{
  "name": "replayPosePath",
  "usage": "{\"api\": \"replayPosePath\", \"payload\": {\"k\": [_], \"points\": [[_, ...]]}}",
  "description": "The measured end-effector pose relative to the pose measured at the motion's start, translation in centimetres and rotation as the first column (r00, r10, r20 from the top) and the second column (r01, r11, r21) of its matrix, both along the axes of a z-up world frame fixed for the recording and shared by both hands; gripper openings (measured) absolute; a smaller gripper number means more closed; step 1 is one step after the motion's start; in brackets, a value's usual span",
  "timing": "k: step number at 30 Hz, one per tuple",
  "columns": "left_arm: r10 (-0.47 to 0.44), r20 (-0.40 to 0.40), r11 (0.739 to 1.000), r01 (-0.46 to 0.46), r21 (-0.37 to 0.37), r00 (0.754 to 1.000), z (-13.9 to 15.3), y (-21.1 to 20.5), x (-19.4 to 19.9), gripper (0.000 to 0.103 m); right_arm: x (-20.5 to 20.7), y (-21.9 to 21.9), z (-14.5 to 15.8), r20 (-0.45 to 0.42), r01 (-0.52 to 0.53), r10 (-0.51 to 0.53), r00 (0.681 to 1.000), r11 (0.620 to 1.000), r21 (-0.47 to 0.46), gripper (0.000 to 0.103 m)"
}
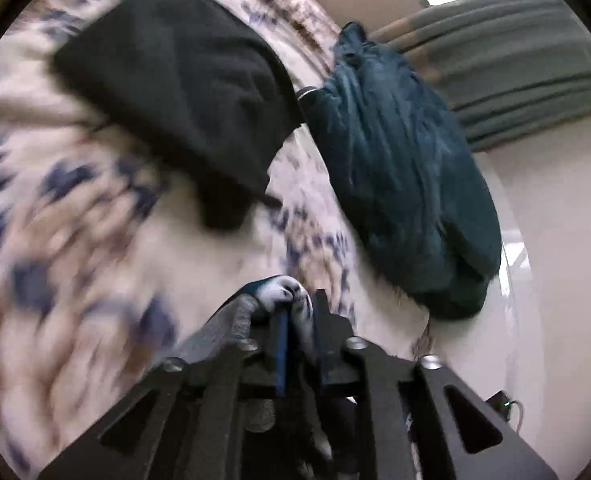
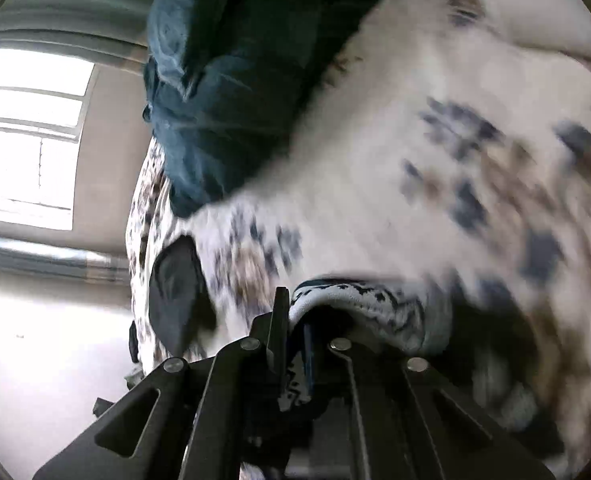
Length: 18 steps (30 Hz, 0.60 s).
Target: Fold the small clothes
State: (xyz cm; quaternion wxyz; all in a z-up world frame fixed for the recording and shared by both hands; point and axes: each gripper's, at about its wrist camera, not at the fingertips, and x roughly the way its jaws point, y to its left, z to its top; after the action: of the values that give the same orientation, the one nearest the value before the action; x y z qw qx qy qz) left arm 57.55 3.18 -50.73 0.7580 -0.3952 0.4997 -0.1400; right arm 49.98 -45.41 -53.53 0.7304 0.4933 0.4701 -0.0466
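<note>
My left gripper is shut on a small white garment with dark pattern, pinched between the jaws just above a patterned bedspread. My right gripper is shut on the same kind of white, black-patterned cloth, which bulges to the right of the fingers. A black garment lies on the bedspread ahead of the left gripper; it shows as a dark patch in the right wrist view. Both views are motion-blurred.
A crumpled dark teal garment lies at the bed's edge, also seen in the right wrist view. Grey curtains, a bright window and pale floor lie beyond the bed.
</note>
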Motion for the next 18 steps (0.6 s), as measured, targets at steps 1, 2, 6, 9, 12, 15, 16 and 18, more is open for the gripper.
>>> {"api": "replayPosePath", "payload": {"k": [1, 2, 6, 9, 12, 15, 16, 18], "points": [[0.003, -0.028, 1.0, -0.002, 0.01, 1.0, -0.4, 0.0, 1.1, 0.031, 1.1, -0.4, -0.4, -0.008, 0.0, 0.0, 1.0, 1.0, 0.013, 0.031], [0.005, -0.045, 1.0, -0.005, -0.013, 0.999, -0.9, 0.1, 2.4, 0.033, 1.6, -0.7, -0.3, -0.009, 0.014, -0.014, 1.0, 1.0, 0.007, 0.049], [0.013, 0.031, 1.0, -0.012, -0.018, 0.999, 1.1, 1.2, 1.7, 0.051, 0.8, 0.2, 1.1, -0.023, -0.058, 0.056, 0.998, 0.993, -0.102, 0.057], [-0.037, 0.033, 0.994, 0.033, 0.101, 0.999, 1.8, 0.9, -1.2, 0.056, -1.9, 1.7, 0.7, -0.104, -0.157, 0.141, 0.984, 0.973, -0.17, 0.057], [-0.118, -0.036, 0.971, 0.122, 0.205, 0.992, -0.2, -0.5, -2.8, 0.056, -5.1, 2.1, -0.5, -0.173, -0.18, 0.145, 0.974, 0.961, -0.21, 0.058], [-0.208, -0.09, 0.931, 0.225, 0.286, 0.974, -2.9, -3.2, -2.8, 0.056, -6.2, 2.4, -3.0, -0.205, -0.219, 0.182, 0.962, 0.959, -0.179, 0.057], [-0.222, -0.121, 0.92, 0.249, 0.302, 0.967, -4.3, -3.7, -2.6, 0.056, -5.8, 2.4, -4.6, -0.235, -0.244, 0.2, 0.951, 0.954, -0.176, 0.057], [-0.21, -0.197, 0.904, 0.267, 0.335, 0.958, -7.4, -3.8, -2.0, 0.056, -5.5, 1.7, -7.7, -0.316, -0.25, 0.17, 0.934, 0.939, -0.234, 0.055]]}}
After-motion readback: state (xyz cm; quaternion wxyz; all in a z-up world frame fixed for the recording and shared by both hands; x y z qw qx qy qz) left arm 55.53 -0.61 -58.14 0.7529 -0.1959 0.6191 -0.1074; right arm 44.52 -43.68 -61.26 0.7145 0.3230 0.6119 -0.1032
